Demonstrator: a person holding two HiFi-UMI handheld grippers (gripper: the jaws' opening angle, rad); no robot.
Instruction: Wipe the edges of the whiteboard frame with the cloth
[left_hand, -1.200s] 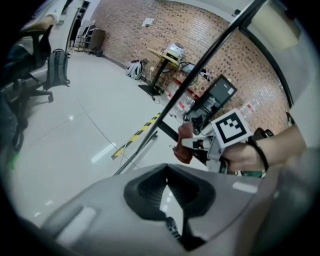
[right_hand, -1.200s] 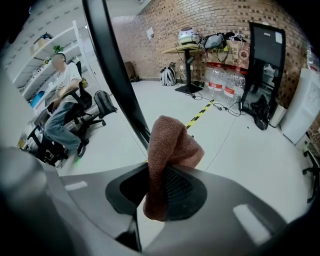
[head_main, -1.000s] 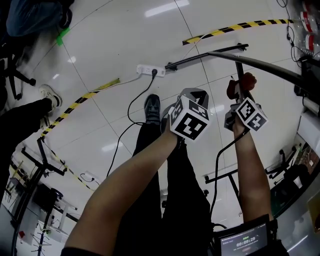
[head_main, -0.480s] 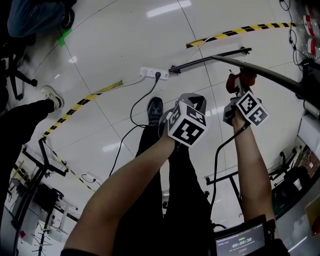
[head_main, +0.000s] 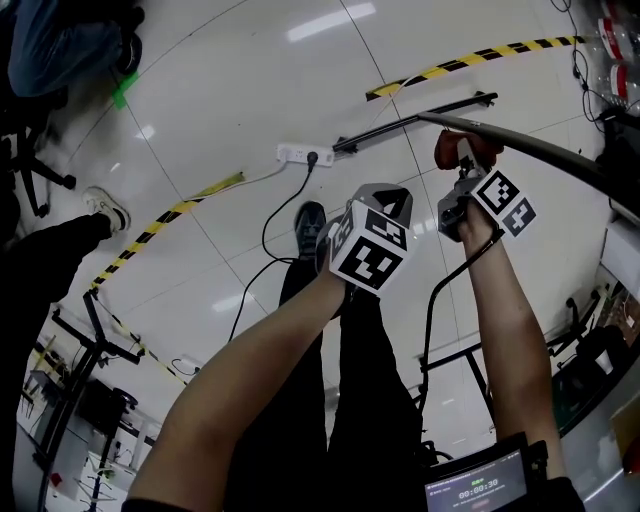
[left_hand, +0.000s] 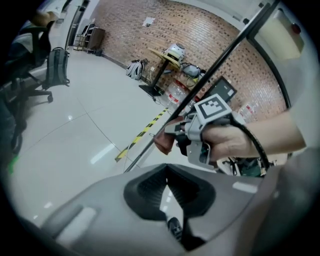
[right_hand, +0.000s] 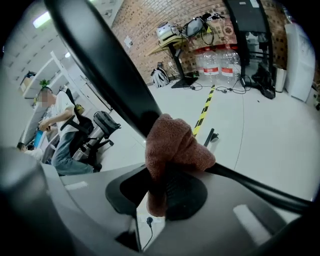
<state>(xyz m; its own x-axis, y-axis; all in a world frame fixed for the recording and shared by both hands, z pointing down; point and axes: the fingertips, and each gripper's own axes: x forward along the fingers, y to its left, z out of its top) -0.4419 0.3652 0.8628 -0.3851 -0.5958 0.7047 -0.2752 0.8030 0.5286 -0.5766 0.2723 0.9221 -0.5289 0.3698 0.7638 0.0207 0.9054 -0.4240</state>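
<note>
Cloth (right_hand: 176, 142), rusty-brown and bunched, sits pinched in right gripper (right_hand: 161, 192) on dark frame (right_hand: 110, 75); left gripper (left_hand: 167, 192) closed.

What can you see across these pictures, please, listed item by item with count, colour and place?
cloth: one, reddish brown, pressed against the frame's edge
whiteboard frame: one, black, slanting across in front of the right gripper
power strip: one, white, on the floor
cable: one, black, plugged into the power strip
hazard tape: several strips, yellow and black, on the floor
water bottles: several, clear, by the brick wall
seated person: one, blue jeans, far left of the right gripper view
left gripper: one, grey, shut and empty
right gripper: one, grey, shut on the cloth
forearms: two, bare, reaching down to the grippers
</note>
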